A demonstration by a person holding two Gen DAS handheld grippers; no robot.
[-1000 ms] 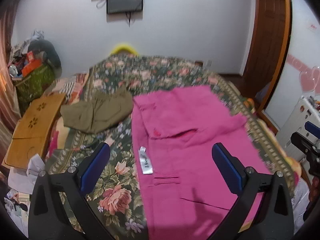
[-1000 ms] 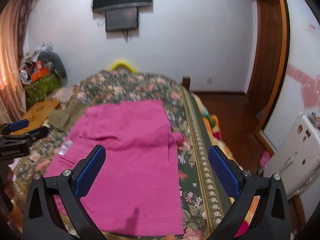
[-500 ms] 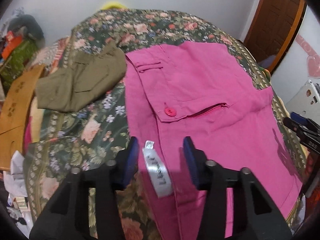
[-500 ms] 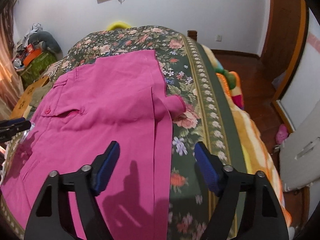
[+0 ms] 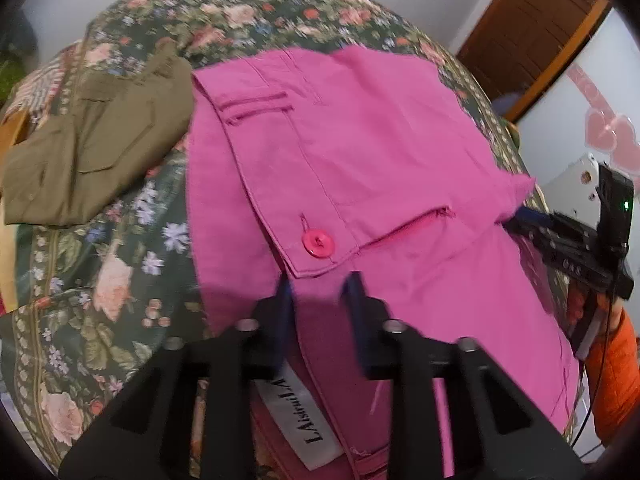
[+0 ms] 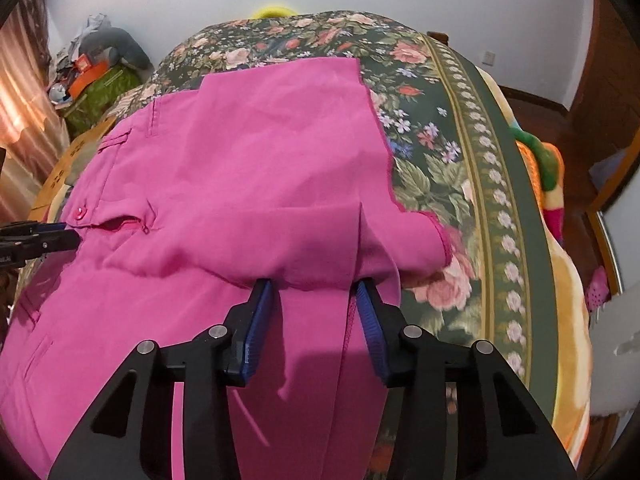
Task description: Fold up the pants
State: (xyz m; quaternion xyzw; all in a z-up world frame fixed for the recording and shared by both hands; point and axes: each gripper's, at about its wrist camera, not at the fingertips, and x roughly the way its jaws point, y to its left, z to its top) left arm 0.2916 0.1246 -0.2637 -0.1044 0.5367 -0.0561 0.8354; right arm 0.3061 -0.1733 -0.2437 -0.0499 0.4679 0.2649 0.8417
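Left hand-held gripper (image 5: 318,284): the jaws stand narrow, with the waistband edge of the pink pants (image 5: 360,152) bunched between the blue pads, just below the button (image 5: 318,242). The frame is blurred here, so whether the pads press the cloth firmly cannot be told. A white label (image 5: 300,420) hangs loose directly under this gripper.

Right hand-held gripper (image 6: 316,286): the jaws are partly closed around a folded ridge of the pants near their right edge. A visible gap remains on either side of the cloth strip, so this reads as a closing grasp, not a secure one.

Location of the work item: the pants lie spread on the bed (image 6: 460,140), over the flowered bedspread, with the far hem toward the wall.

Probable faults from this state:

1. Slip. If either gripper lifts before the pads seat, the cloth is likely to slide out, and the fold would collapse on one side.
2. Partial pickup. The right gripper straddles a ridge of several layers. Catching only the top layer would leave the under layer on the bed and skew the fold.
3. Uneven lift. Unequal height or pace between the grippers would likely twist the waistband and set creases.
4. Snag. An olive garment (image 5: 88,148) touches the far left edge of the pants. Dragging the pants sideways could pull it along.
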